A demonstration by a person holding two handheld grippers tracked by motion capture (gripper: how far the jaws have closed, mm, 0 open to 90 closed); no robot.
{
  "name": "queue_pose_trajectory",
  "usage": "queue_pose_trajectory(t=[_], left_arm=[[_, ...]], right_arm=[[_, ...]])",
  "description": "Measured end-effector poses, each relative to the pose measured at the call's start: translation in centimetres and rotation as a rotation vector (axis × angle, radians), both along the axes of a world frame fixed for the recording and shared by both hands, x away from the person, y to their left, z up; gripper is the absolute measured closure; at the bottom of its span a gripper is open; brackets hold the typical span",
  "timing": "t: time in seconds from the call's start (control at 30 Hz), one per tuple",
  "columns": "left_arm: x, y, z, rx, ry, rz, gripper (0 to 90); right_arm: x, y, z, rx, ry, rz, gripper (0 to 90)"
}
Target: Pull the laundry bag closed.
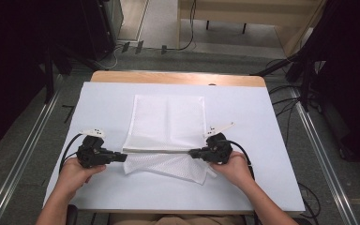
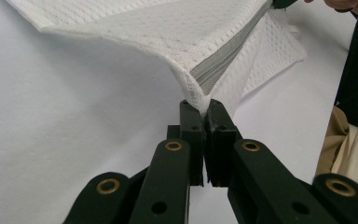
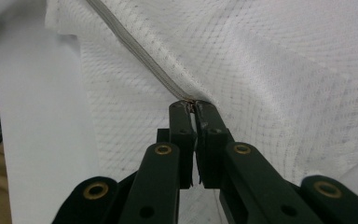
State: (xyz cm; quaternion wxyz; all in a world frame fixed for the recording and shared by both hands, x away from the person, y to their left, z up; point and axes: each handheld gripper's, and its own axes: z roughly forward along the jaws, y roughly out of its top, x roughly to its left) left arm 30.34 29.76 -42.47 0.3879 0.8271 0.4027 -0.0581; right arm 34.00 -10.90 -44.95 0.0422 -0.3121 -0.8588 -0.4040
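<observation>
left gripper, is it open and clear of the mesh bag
No: in the left gripper view the left gripper is shut on the corner of the white mesh bag, right where its grey zipper ends.

A mesh zipper bag (image 1: 168, 124) lies on the middle of the table (image 1: 98, 108), its far part flat and its near edge lifted. The left gripper (image 1: 122, 156) is at the bag's near left corner, the right gripper (image 1: 192, 153) at its near right. The zipper (image 1: 157, 151) runs between them, and a flap of mesh hangs nearer than it.
</observation>
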Motion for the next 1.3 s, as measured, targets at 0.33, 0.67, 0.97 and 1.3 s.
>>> queue_pose_trajectory(t=[0.33,0.67,0.97,1.3], left_arm=[[0.0,0.2,0.1,-0.009,-0.003,0.004,89.2],[0.2,0.1,0.3,-0.024,0.021,0.02,90.0],[0.2,0.0,0.4,-0.003,0.042,0.014,90.0],[0.2,0.1,0.2,0.009,0.037,0.016,90.0]], right_arm=[[0.0,-0.9,0.1,-0.005,0.001,-0.007,88.2],[0.0,-0.8,0.2,0.002,0.001,-0.025,88.3],[0.0,-0.9,0.1,-0.016,0.003,-0.018,88.3],[0.0,-2.5,0.1,-0.035,0.008,-0.036,88.3]])
